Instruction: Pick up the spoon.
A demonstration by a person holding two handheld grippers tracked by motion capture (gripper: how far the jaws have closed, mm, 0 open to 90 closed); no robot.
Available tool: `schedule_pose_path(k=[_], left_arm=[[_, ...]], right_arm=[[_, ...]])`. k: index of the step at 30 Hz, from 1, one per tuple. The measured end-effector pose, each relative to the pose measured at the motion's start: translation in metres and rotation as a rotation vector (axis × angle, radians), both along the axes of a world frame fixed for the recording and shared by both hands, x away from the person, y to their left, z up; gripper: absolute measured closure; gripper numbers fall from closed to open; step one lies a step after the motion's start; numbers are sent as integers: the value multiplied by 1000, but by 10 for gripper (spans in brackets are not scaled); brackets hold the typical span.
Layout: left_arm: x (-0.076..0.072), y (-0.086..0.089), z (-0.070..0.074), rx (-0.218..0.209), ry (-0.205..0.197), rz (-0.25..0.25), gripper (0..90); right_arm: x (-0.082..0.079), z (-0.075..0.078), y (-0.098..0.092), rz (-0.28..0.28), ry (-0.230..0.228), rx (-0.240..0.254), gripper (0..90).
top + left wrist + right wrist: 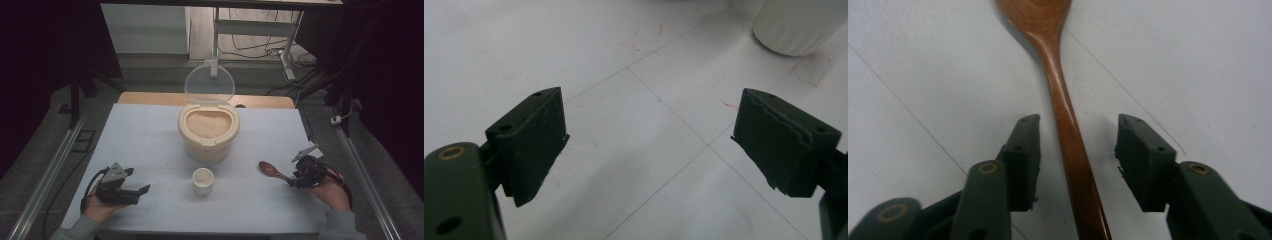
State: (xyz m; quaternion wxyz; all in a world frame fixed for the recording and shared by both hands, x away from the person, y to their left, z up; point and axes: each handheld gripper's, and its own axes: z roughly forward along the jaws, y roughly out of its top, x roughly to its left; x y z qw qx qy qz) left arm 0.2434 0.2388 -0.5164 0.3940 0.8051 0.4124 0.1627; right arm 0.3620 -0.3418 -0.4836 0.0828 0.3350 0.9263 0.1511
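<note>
A brown wooden spoon (271, 169) (1063, 107) lies flat on the white table at the right. My right gripper (291, 182) (1077, 150) straddles its handle; the pads stand clear of the wood on both sides, so it is open. A small white cup (203, 180) (796, 25) stands at the table's middle front. Behind it sits a cream rice container (208, 131) full of rice, its clear lid (209, 84) raised. At the front left my left gripper (141, 192) (651, 140) rests open, nothing between its pads.
The white sheet (150, 130) covers the table, marked with thin grid lines. Metal rails (45, 175) run along both sides of the table. A desk frame and cables (280, 50) stand on the floor beyond the far edge.
</note>
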Motion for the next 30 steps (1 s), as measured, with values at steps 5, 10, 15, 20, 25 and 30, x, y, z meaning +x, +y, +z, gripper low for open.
schedule_pose_path(k=[5, 10, 15, 20, 25, 30], left_arm=[[0, 1, 0, 1, 0, 0, 137], [0, 0, 0, 4, -1, -1, 137], [-1, -1, 0, 9, -1, -5, 136], [-1, 0, 0, 10, -2, -4, 136], [-1, 0, 0, 11, -1, -4, 136], [-1, 1, -1, 10, -2, -2, 137]], right_arm=[[3, -2, 3, 20, 11, -19, 623], [6, -4, 4, 31, 40, -9, 705], [9, -4, 7, 55, 43, -28, 772], [6, -4, 11, 91, 26, -56, 797], [5, -3, 10, 109, 10, -58, 799], [3, -2, 10, 111, -1, -53, 800]])
